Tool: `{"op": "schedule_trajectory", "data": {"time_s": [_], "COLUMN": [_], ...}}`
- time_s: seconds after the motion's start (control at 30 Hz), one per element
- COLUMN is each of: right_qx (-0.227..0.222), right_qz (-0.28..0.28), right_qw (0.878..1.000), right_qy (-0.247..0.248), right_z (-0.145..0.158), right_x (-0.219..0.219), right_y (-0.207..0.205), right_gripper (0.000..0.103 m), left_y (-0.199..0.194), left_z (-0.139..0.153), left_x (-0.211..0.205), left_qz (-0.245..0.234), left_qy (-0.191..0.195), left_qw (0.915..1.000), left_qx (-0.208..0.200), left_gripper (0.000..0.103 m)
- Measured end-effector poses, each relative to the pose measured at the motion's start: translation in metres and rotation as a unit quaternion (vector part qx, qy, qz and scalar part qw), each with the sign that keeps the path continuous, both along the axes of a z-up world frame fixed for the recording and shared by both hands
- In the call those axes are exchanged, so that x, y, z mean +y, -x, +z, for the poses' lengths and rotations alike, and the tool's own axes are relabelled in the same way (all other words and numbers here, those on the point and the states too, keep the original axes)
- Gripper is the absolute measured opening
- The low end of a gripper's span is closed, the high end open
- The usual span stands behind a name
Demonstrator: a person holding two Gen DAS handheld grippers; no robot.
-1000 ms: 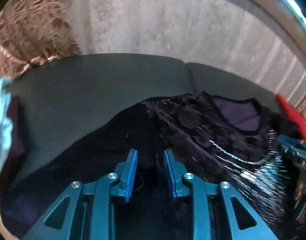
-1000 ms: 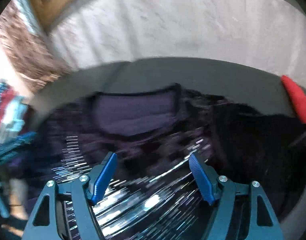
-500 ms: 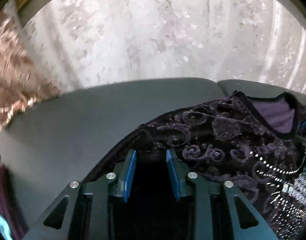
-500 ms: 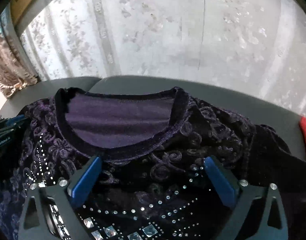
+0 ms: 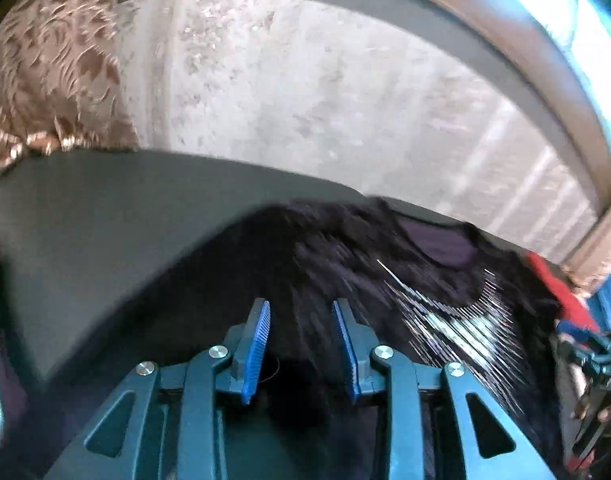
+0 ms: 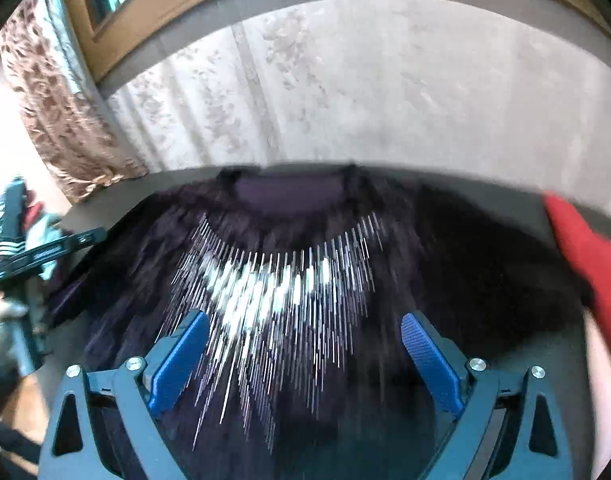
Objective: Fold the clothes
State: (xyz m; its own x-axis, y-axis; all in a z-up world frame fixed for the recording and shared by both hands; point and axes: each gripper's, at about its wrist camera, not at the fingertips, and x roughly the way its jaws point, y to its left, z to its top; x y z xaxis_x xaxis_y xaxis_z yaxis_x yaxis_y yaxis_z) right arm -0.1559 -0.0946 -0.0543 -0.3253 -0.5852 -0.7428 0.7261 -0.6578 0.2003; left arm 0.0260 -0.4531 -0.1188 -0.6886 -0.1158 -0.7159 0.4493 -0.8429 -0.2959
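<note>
Velvet top [image 6: 457, 264], dark purple with a rhinestone panel [image 6: 265, 292] below its neckline [image 6: 293, 194], lies spread face-up on a grey table [image 5: 117, 216], neckline toward the far wall and hem toward the onlooker's side, so its long axis runs away from both tools. Both views are streaked with motion blur, and fine detail of the fabric cannot be read. Left tool [image 5: 301, 344] sits over the garment's left side, near the sloping left edge where cloth meets bare table; its jaws stand partly apart with dark fabric seen between them, but the blue pads do not visibly press on it. Right tool [image 6: 301, 356] hangs over the chest, centred on the rhinestones; its jaws are wide and beginning to close, with nothing pinched. A red item [image 6: 585, 248] lies at the garment's right edge, touching or just overlapping it. Judged from this layout, the left tool is nearer a free edge, so the fold probably starts with that side drawn inward across the axis.
</note>
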Motion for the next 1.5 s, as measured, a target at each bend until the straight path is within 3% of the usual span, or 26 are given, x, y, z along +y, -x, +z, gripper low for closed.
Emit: {"op": "schedule_trajectory", "data": {"time_s": [0.17, 0.27, 0.37, 0.47, 0.6, 0.67, 0.73, 0.77, 0.8, 0.87, 0.97, 1.03, 1.13, 1.17, 1.23, 1.33, 1.4, 1.47, 1.5], "right_qx": [-0.063, -0.076, -0.071, -0.084, -0.119, -0.114, -0.084, -0.062, -0.058, -0.050, -0.040, -0.002, 0.056, 0.069, 0.093, 0.029, -0.010, -0.019, -0.004], "right_qz": [-0.046, -0.062, -0.045, -0.010, -0.005, -0.011, -0.013, -0.014, -0.013, -0.007, -0.003, -0.025, -0.096, -0.128, -0.195, -0.278, -0.326, -0.344, -0.337], "right_qw": [0.997, 0.995, 0.996, 0.996, 0.993, 0.993, 0.995, 0.995, 0.995, 0.995, 0.998, 1.000, 0.989, 0.986, 0.975, 0.960, 0.942, 0.936, 0.938], "right_qy": [-0.004, 0.004, 0.030, 0.040, 0.003, -0.010, -0.052, -0.072, -0.078, -0.084, -0.045, 0.015, 0.093, 0.082, 0.050, -0.029, -0.076, -0.077, -0.078], "right_z": [-0.002, 0.000, 0.009, 0.005, -0.024, -0.034, -0.039, -0.039, -0.036, -0.025, 0.014, 0.065, 0.133, 0.135, 0.135, 0.075, 0.027, 0.007, 0.005], "right_x": [0.095, 0.134, 0.138, 0.121, 0.100, 0.092, 0.081, 0.077, 0.075, 0.071, 0.074, 0.090, 0.141, 0.157, 0.187, 0.227, 0.251, 0.263, 0.261], "right_y": [-0.091, -0.140, -0.174, -0.195, -0.206, -0.211, -0.217, -0.219, -0.219, -0.218, -0.209, -0.199, -0.175, -0.163, -0.140, -0.102, -0.091, -0.100, -0.108], "right_gripper": [0.096, 0.069, 0.067, 0.067, 0.067, 0.068, 0.048, 0.019, 0.009, 0.007, 0.006, 0.003, 0.003, 0.003, 0.003, 0.009, 0.033, 0.044, 0.049], "left_y": [-0.059, -0.092, -0.114, -0.129, -0.144, -0.152, -0.159, -0.160, -0.162, -0.163, -0.164, -0.164, -0.161, -0.159, -0.155, -0.149, -0.146, -0.143, -0.142], "left_z": [-0.006, -0.016, -0.029, -0.038, -0.047, -0.049, -0.054, -0.057, -0.059, -0.062, -0.062, -0.062, -0.063, -0.064, -0.066, -0.068, -0.069, -0.069, -0.069], "left_x": [0.054, 0.079, 0.095, 0.109, 0.120, 0.122, 0.123, 0.124, 0.124, 0.126, 0.128, 0.131, 0.137, 0.140, 0.147, 0.157, 0.162, 0.164, 0.164], "left_qz": [-0.039, -0.046, -0.041, -0.045, -0.051, -0.052, -0.053, -0.054, -0.055, -0.061, -0.075, -0.088, -0.115, -0.121, -0.133, -0.152, -0.156, -0.158, -0.157], "left_qy": [-0.036, -0.075, -0.112, -0.122, -0.133, -0.139, -0.149, -0.153, -0.158, -0.168, -0.174, -0.182, -0.203, -0.206, -0.212, -0.226, -0.226, -0.225, -0.228], "left_qw": [0.9984, 0.9958, 0.9926, 0.9913, 0.9897, 0.9889, 0.9874, 0.9868, 0.9859, 0.9839, 0.9818, 0.9793, 0.9723, 0.9709, 0.9680, 0.9621, 0.9615, 0.9616, 0.9609], "left_qx": [0.018, 0.026, 0.025, 0.017, 0.009, 0.008, 0.007, 0.005, 0.005, 0.008, 0.010, 0.016, 0.020, 0.018, 0.015, 0.011, 0.004, -0.001, -0.003], "left_gripper": [0.033, 0.033, 0.033, 0.033, 0.033, 0.033, 0.033, 0.033, 0.033, 0.033, 0.033, 0.033, 0.034, 0.034, 0.034, 0.034, 0.034, 0.034, 0.034]}}
